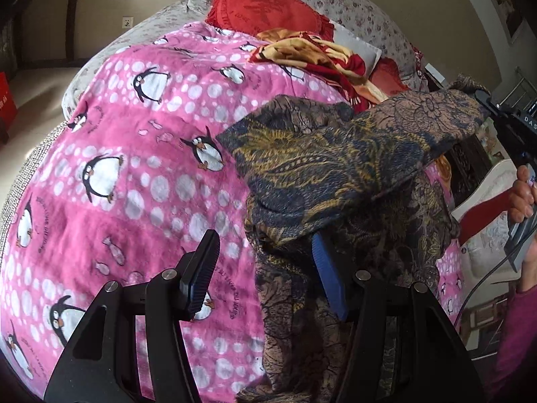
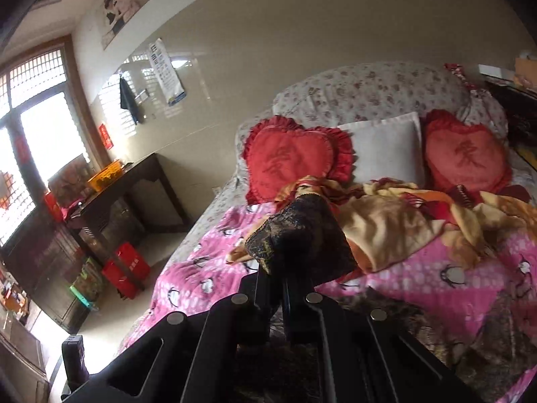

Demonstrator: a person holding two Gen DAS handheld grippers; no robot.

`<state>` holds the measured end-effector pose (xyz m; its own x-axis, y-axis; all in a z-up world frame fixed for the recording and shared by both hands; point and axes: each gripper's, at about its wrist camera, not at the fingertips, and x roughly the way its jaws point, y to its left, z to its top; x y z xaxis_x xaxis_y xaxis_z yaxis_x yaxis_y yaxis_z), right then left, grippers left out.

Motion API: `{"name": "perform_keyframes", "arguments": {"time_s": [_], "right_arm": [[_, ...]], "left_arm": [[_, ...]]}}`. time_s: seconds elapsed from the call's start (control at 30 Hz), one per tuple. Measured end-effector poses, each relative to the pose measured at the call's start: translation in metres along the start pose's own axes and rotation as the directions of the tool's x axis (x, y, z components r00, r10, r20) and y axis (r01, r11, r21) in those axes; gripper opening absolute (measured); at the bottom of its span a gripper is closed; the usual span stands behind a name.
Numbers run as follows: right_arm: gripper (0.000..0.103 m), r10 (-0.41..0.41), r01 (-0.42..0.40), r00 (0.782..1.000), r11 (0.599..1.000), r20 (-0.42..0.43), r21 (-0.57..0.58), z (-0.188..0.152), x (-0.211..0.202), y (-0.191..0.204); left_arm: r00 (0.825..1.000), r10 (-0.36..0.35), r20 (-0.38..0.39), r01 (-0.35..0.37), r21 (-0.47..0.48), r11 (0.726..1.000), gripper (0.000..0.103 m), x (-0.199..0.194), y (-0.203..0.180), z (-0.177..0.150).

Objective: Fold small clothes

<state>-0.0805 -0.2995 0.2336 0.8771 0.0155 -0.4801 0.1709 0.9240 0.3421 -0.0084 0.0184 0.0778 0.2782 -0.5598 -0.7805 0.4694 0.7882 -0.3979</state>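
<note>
One dark patterned garment (image 1: 335,174) fills the centre and lower right of the left wrist view, draped over a pink penguin blanket (image 1: 110,168) on the bed. Left tongs (image 1: 268,268) stand wide, cloth draped over the right pad, nothing pinched. Right tongs (image 2: 278,268), mid-frame in their own view, are clamped tight on a garment edge. Red heart pillows (image 2: 292,158) lie behind.

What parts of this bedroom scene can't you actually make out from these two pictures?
- Left wrist view: the right finger of the left tool is half under the dark patterned garment.
- Right wrist view: the right tool is shut on that garment, whose cloth covers the fingertips.
- Both views: the garment's full shape, bunched and cut off by the bottom edge.
- Right wrist view: the wall poster, too blurred.
</note>
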Motion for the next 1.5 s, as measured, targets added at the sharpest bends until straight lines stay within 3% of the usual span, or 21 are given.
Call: {"name": "perform_keyframes", "arguments": {"time_s": [0.17, 0.37, 0.43, 0.5, 0.53, 0.57, 0.6, 0.67, 0.73, 0.8, 0.87, 0.97, 1.13, 1.2, 1.3, 1.33, 1.43, 1.5], "right_arm": [[0.004, -0.129, 0.13, 0.992, 0.99, -0.014, 0.062, -0.043, -0.023, -0.069], [0.004, -0.274, 0.295, 0.95, 0.945, -0.153, 0.14, -0.116, -0.024, -0.15], [0.005, -0.301, 0.337, 0.922, 0.933, -0.241, 0.124, -0.141, -0.019, -0.164], [0.008, -0.342, 0.39, 0.853, 0.92, -0.394, 0.046, -0.159, -0.008, -0.173], [0.012, -0.359, 0.4, 0.83, 0.917, -0.427, 0.007, -0.164, -0.01, -0.172], [0.016, -0.365, 0.395, 0.833, 0.919, -0.416, -0.017, -0.164, -0.017, -0.166], [0.019, -0.36, 0.376, 0.846, 0.926, -0.394, -0.038, -0.162, -0.027, -0.158], [0.046, -0.297, 0.301, 0.885, 0.953, -0.358, -0.046, -0.151, -0.041, -0.138], [0.052, -0.186, 0.181, 0.933, 0.982, -0.308, -0.047, -0.135, -0.049, -0.106], [0.052, -0.051, 0.034, 0.952, 0.998, -0.302, -0.062, -0.121, -0.037, -0.07], [0.052, 0.072, -0.106, 0.943, 0.99, -0.325, -0.09, -0.114, -0.012, -0.03], [0.052, 0.117, -0.213, 0.922, 0.949, -0.368, -0.233, -0.113, 0.042, 0.032], [0.045, 0.067, -0.298, 0.885, 0.843, -0.461, -0.448, -0.128, 0.124, 0.103], [0.038, 0.022, -0.297, 0.87, 0.821, -0.493, -0.488, -0.133, 0.149, 0.114], [0.017, -0.015, -0.313, 0.836, 0.809, -0.549, -0.497, -0.141, 0.174, 0.113], [0.005, -0.037, -0.3, 0.837, 0.804, -0.547, -0.514, -0.145, 0.176, 0.112], [0.003, -0.007, -0.292, 0.849, 0.828, -0.528, -0.48, -0.137, 0.168, 0.105], [0.003, 0.024, -0.284, 0.868, 0.843, -0.495, -0.457, -0.126, 0.159, 0.105]], "left_arm": [[0.998, 0.039, -0.047, -0.039, 0.004, 0.999, 0.057, 0.025, -0.007, -0.006], [0.988, 0.125, -0.092, -0.124, 0.013, 0.992, 0.057, 0.051, -0.007, -0.011], [0.985, 0.138, -0.107, -0.138, 0.007, 0.99, 0.057, 0.058, -0.002, -0.014], [0.985, 0.14, -0.102, -0.14, 0.002, 0.99, 0.057, 0.059, 0.002, -0.015], [0.986, 0.136, -0.096, -0.137, 0.001, 0.991, 0.057, 0.058, 0.004, -0.015], [0.986, 0.137, -0.091, -0.138, 0.0, 0.99, 0.057, 0.057, 0.005, -0.015], [0.987, 0.14, -0.083, -0.141, 0.0, 0.99, 0.057, 0.055, 0.006, -0.015], [0.987, 0.145, -0.069, -0.146, 0.001, 0.989, 0.057, 0.053, 0.008, -0.015], [0.988, 0.144, -0.058, -0.145, -0.002, 0.989, 0.057, 0.054, 0.008, -0.014], [0.989, 0.142, -0.047, -0.143, -0.004, 0.99, 0.057, 0.054, 0.007, -0.014], [0.989, 0.141, -0.038, -0.141, -0.009, 0.99, 0.057, 0.056, 0.006, -0.012], [0.994, 0.109, -0.028, -0.11, -0.057, 0.992, 0.057, 0.058, 0.011, -0.01], [0.999, 0.035, -0.007, -0.036, -0.111, 0.993, 0.057, 0.055, 0.023, -0.012], [1.0, 0.01, 0.004, -0.009, -0.127, 0.992, 0.057, 0.055, 0.028, -0.014], [1.0, -0.004, 0.019, 0.006, -0.117, 0.993, 0.057, 0.054, 0.029, -0.016], [1.0, -0.002, 0.023, 0.004, -0.106, 0.994, 0.057, 0.054, 0.028, -0.017], [0.999, 0.005, 0.033, -0.003, -0.07, 0.998, 0.057, 0.054, 0.026, -0.018], [0.999, 0.01, 0.034, -0.008, -0.057, 0.998, 0.05, 0.053, 0.026, -0.017]]}}
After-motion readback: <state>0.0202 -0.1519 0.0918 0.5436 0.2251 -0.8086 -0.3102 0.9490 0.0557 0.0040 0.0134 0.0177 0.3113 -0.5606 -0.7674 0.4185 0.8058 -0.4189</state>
